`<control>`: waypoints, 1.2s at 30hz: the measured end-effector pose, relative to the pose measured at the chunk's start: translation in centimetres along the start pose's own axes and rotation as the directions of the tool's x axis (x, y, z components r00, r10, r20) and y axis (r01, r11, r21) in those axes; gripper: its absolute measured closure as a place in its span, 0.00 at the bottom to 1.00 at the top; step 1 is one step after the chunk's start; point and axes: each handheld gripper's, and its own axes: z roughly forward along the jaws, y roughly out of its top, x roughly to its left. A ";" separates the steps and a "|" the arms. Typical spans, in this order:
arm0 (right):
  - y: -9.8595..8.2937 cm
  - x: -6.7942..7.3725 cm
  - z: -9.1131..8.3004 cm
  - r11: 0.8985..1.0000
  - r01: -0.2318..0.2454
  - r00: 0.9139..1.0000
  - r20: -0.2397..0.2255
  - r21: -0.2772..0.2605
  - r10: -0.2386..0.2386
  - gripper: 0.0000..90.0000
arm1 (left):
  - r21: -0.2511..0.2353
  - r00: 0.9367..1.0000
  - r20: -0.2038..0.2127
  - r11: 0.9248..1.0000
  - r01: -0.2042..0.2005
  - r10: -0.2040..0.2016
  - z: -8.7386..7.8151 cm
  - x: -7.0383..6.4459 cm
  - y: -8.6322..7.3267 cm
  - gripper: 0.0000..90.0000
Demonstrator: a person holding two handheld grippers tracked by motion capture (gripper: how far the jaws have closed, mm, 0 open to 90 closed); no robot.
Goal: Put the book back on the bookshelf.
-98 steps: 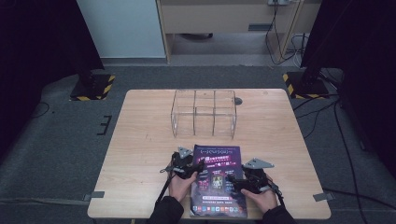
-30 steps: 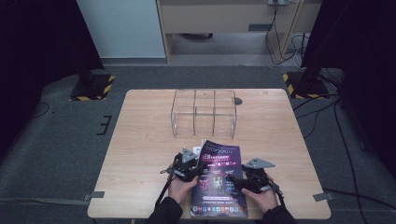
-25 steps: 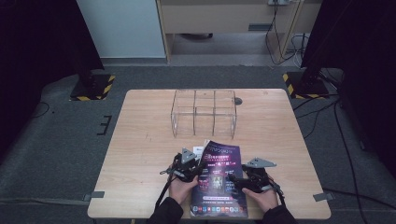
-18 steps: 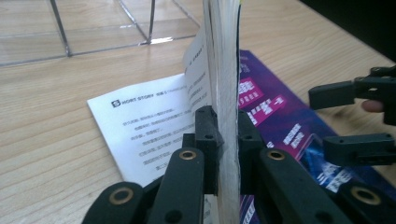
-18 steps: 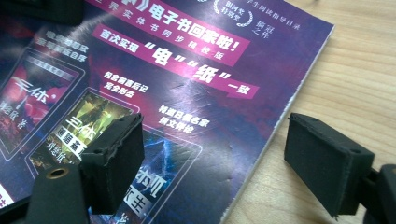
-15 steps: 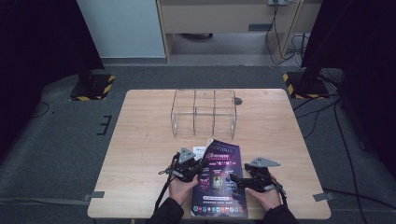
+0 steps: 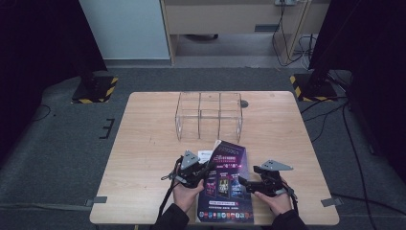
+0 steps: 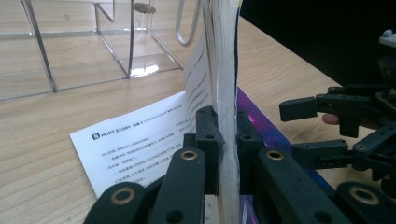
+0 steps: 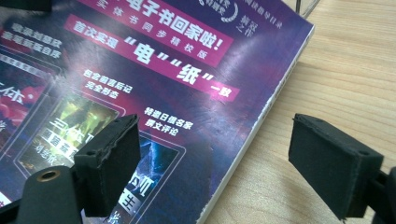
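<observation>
A purple-covered book (image 7: 225,187) lies near the table's front edge. My left gripper (image 7: 209,168) is shut on its left side, and the far part of the book tilts up. In the left gripper view the jaws (image 8: 227,126) clamp a thick sheaf of white pages (image 8: 224,56) that stands upright. A printed white page (image 8: 140,140) lies flat beside it. My right gripper (image 7: 244,183) is open at the book's right side, low over it. In the right gripper view (image 9: 217,158) one jaw is over the cover (image 9: 154,70) and the other over bare wood.
A clear acrylic organizer (image 7: 209,115) with several compartments stands at the middle back of the wooden table (image 7: 143,143); it also appears close behind the book in the left gripper view (image 8: 93,46). A person's hands hold both grippers at the front edge.
The book lay flat 3.3 s ago. My left gripper has since raised its left side and far end, exposing a white page. The right gripper has barely moved.
</observation>
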 end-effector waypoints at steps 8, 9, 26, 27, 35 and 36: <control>0.8 -0.1 -0.9 0.999 0.002 1.000 -0.023 -0.043 -0.003 0.17 | -0.052 1.000 0.013 0.999 -0.013 0.013 -1.1 -0.5 0.8 0.93; 0.8 -0.1 -0.9 0.999 0.002 1.000 -0.023 -0.043 -0.003 0.17 | -0.052 1.000 0.013 0.999 -0.013 0.013 -1.1 -0.5 0.8 0.93; 2.0 0.2 0.6 0.999 -0.014 0.996 -0.088 -0.037 0.010 0.18 | -0.124 1.000 0.016 0.992 -0.020 0.022 -2.5 -0.5 1.8 0.93; 2.0 0.2 0.7 0.999 -0.013 0.996 -0.091 -0.034 0.010 0.18 | -0.127 1.000 0.016 0.992 -0.021 0.023 -2.6 -0.5 1.9 0.93; 1.8 0.4 1.6 0.999 -0.035 0.989 -0.147 -0.016 0.032 0.18 | -0.136 0.999 0.018 0.990 -0.028 0.031 -2.8 -0.6 2.0 0.93; 1.8 0.5 1.7 0.999 -0.041 0.987 -0.156 -0.014 0.038 0.18 | -0.135 0.999 0.018 0.990 -0.028 0.031 -2.8 -0.5 2.0 0.93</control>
